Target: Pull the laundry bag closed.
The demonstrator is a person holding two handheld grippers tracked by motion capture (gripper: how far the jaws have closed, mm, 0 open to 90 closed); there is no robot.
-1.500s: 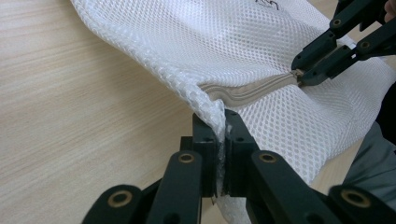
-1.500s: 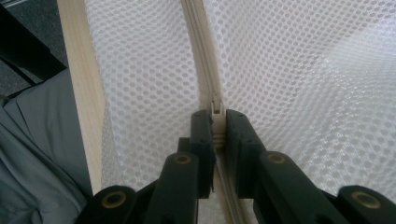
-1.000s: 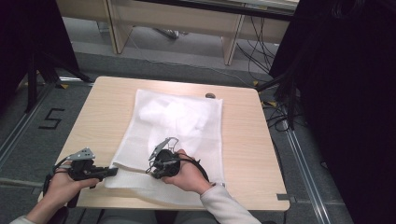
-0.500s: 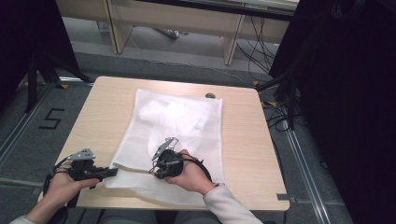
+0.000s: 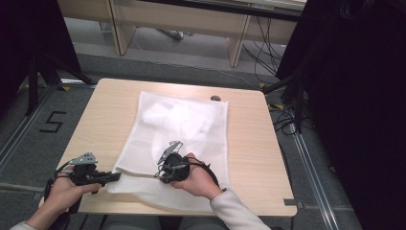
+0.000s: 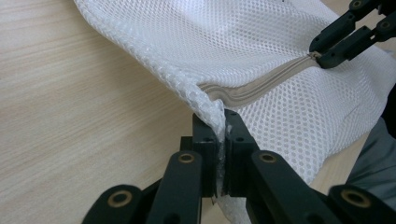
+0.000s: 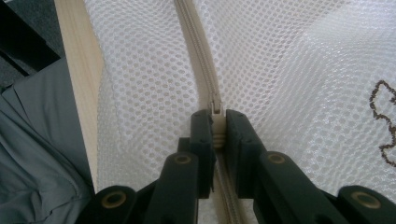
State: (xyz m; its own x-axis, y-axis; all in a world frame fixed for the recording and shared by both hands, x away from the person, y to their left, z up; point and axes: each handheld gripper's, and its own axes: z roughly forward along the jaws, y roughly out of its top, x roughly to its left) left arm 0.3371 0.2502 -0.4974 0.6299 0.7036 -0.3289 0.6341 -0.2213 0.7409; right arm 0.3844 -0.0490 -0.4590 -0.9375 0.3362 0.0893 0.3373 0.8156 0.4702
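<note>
Pale wood table (image 5: pixel 249 143), dark curtains around. White mesh laundry bag (image 5: pixel 191 129) flat at centre, near edge at 6 o'clock. Left gripper (image 6: pixel 218 140) jaws pinching bag corner; right gripper (image 7: pixel 215 126) jaws closed on zipper pull (image 7: pixel 215 122). Light, limp, snag-prone; best held by pull and seam.
</note>
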